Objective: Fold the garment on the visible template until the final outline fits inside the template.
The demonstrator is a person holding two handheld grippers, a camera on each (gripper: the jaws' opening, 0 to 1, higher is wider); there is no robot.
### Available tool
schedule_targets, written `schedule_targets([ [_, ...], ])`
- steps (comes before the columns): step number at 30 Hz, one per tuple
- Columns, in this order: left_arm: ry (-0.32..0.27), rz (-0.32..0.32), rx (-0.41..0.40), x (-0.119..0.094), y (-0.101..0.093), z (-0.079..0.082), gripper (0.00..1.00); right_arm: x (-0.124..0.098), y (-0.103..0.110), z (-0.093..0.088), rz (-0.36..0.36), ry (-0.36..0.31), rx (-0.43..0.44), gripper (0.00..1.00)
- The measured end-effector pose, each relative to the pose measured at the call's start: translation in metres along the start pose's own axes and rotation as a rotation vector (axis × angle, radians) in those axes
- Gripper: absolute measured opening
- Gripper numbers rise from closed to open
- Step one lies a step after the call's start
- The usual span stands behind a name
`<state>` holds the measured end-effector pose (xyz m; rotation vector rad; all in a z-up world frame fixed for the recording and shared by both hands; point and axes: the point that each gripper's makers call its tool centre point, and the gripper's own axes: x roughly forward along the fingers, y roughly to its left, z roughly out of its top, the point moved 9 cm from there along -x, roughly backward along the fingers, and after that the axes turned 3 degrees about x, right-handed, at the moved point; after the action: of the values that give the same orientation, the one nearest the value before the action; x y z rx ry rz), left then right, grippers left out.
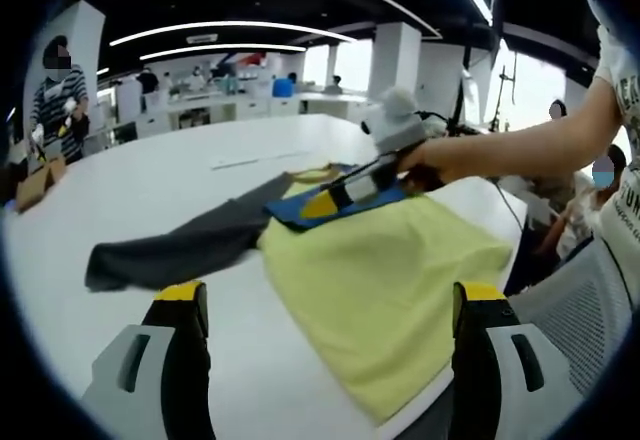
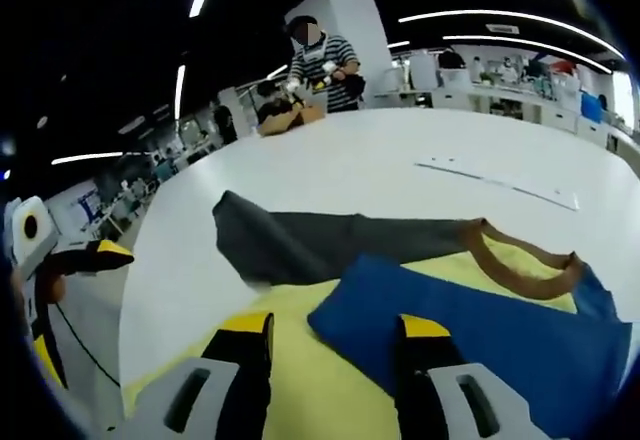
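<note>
The garment (image 2: 480, 335), blue with a tan collar and one grey sleeve (image 2: 300, 240) stretched out to the left, lies on the yellow template (image 1: 390, 280) on the white tabletop (image 1: 200, 175). My right hand-held gripper (image 2: 335, 345) holds the blue edge between narrow jaws. My left hand-held gripper (image 1: 330, 305) hangs near, jaws wide, holding nothing.

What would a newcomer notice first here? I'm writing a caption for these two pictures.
A pale yellow cloth spread on the white table, with a blue sheet lying on it. A grey sleeve stretches out sideways from under them. In the left gripper view, the right gripper reaches in from the right onto the blue sheet.
</note>
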<state>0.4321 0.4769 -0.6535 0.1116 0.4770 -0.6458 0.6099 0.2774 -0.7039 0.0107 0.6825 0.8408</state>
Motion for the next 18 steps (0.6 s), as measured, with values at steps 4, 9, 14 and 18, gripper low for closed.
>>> schedule_targets([
  [4,-0.001,0.000,0.004,0.001,0.001,0.002,0.99,-0.011,-0.006,0.000,-0.012,-0.010,-0.019,0.63],
  [9,-0.001,0.001,0.009,0.002,0.001,0.004,0.99,-0.035,-0.019,-0.005,-0.047,-0.022,-0.041,0.72],
  [14,0.002,-0.001,0.009,0.002,0.001,0.005,0.99,-0.057,-0.033,-0.010,-0.086,-0.033,-0.040,0.77],
  [18,0.000,-0.005,0.013,0.003,0.000,0.006,0.99,-0.077,-0.045,-0.017,-0.126,-0.034,-0.053,0.80],
])
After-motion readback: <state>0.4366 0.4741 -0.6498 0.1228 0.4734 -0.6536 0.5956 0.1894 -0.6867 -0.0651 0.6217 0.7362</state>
